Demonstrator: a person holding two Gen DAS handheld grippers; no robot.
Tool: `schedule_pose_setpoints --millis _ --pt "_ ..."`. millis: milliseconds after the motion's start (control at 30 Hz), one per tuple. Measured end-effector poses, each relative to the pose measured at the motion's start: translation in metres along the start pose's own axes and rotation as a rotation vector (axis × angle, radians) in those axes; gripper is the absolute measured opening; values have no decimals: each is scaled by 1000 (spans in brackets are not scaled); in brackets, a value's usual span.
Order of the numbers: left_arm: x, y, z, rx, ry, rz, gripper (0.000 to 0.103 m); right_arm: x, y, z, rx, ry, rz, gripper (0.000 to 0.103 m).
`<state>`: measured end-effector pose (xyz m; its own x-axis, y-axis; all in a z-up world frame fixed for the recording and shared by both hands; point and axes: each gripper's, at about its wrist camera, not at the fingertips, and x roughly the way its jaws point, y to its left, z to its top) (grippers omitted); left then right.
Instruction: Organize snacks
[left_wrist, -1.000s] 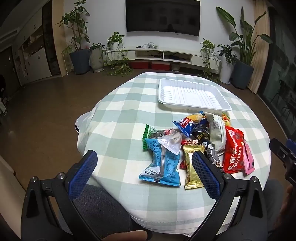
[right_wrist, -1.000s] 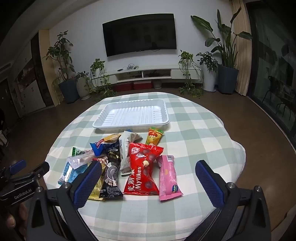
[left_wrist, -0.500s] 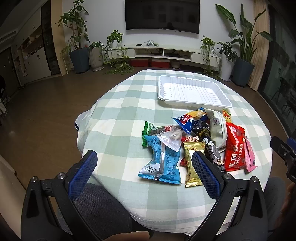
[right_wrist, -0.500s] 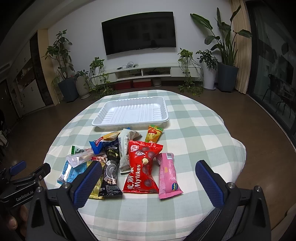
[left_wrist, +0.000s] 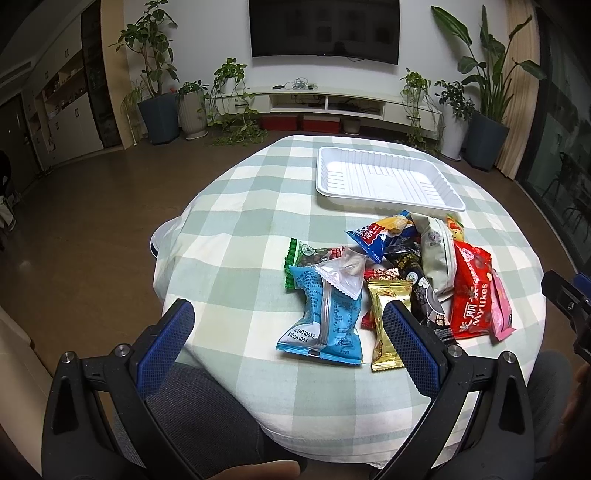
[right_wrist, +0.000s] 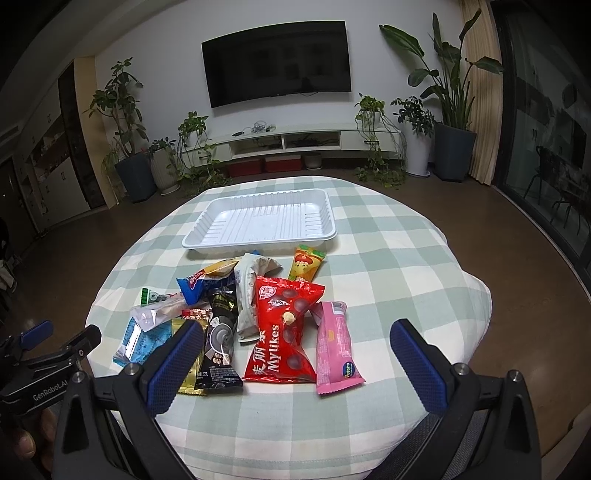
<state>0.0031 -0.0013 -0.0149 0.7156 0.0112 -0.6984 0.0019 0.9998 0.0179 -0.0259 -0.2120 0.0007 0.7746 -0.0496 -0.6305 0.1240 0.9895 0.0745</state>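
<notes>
Premises are a home living room. A wall-mounted TV (right_wrist: 276, 62) hangs above a low white media shelf (right_wrist: 295, 140) with red boxes (right_wrist: 264, 166) beneath it. Potted plants (right_wrist: 127, 147) line the wall on both sides, with a tall one (right_wrist: 450, 107) beside a curtain (right_wrist: 480, 92). Built-in cabinets (left_wrist: 66, 122) stand at left. Brown floor. A round table (right_wrist: 406, 258) carries a green checked cloth.
</notes>
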Motion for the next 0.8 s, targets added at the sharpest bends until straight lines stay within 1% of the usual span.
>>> schedule_pose_setpoints --millis 300,333,600,800 --pt "0 0 0 -2 1 -1 103 0 0 1 0 5 1 103" --pt "0 0 -1 -1 1 -1 103 2 0 -4 1 5 1 103" --pt "4 2 -4 -5 8 1 103 5 -1 -10 3 11 -3 103" --pt "4 1 -5 -5 10 3 103 5 -1 -8 4 12 -2 103"
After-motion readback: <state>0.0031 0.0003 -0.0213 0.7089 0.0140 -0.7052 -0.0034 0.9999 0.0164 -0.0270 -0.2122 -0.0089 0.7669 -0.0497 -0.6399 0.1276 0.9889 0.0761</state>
